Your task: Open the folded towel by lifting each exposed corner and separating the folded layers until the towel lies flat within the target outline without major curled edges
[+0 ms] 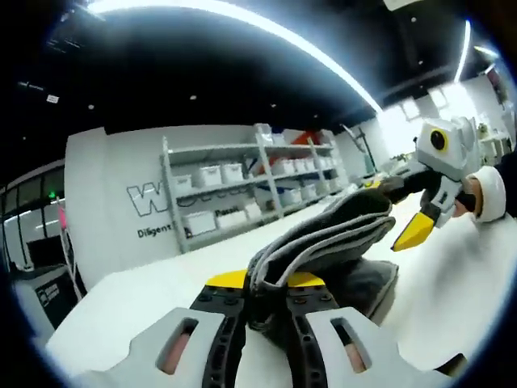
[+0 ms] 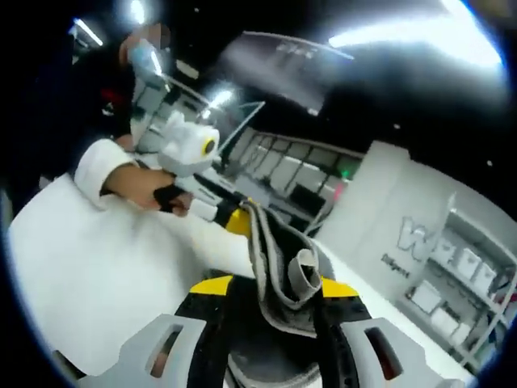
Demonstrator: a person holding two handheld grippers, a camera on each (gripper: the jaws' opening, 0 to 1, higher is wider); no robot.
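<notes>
The towel (image 1: 323,242), grey with pale stripes, is held raised over the white table (image 1: 452,299), stretched between both tools. In the left gripper view, the left gripper (image 1: 265,289) is clamped on a bunched towel edge; the right gripper (image 1: 424,218) is seen at the far end. In the right gripper view, the right gripper (image 2: 271,293) is clamped on folded layers. Shelves (image 1: 242,194) with bins are seen behind.
</notes>
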